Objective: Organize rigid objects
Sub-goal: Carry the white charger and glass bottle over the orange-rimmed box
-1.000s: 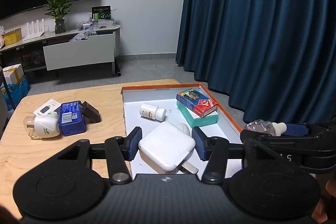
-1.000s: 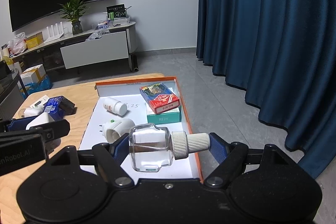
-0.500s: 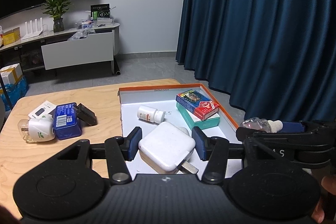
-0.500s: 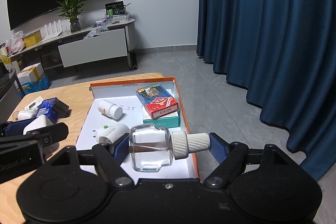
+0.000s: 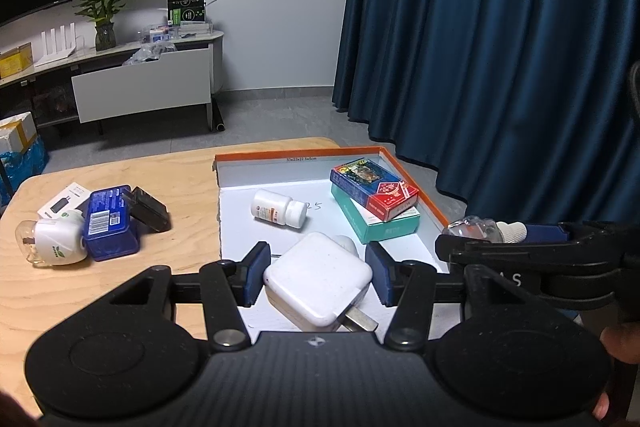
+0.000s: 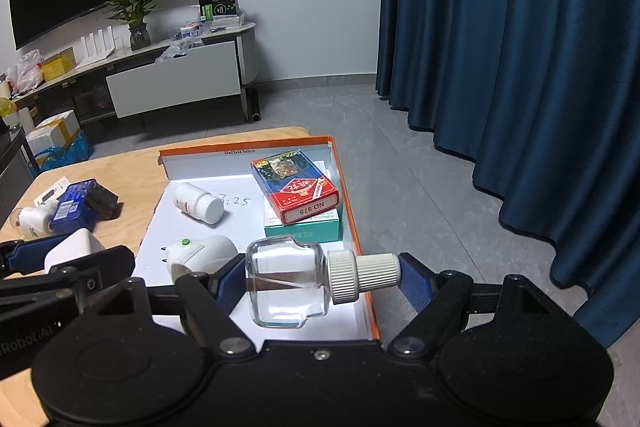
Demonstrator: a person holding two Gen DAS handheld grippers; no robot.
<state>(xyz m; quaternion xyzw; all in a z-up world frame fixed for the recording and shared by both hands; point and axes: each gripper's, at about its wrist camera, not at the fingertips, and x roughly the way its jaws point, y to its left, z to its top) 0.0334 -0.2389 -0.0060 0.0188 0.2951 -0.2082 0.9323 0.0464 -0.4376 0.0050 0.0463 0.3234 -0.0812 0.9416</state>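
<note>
Both grippers are hovering over the tray [image 6: 352, 227], ready to drop off: left gripper [image 5: 316, 274] pinching the charger [image 5: 318, 281], right gripper [image 6: 316, 281] clamping the bottle [image 6: 288, 285] (sideways, cap to base).

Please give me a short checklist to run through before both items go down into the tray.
1. Left gripper holds the charger between its fingers: ok.
2. Right gripper clamps the glass bottle end to end, cap against one pad: ok.
3. Bare tray floor below the bottle: ok.
4. White plug lies near the charger's likely drop spot: not ok.
5. Card box rests stably on the teal box: ok.
6. Height of both items above the tray floor: cannot tell.
</note>
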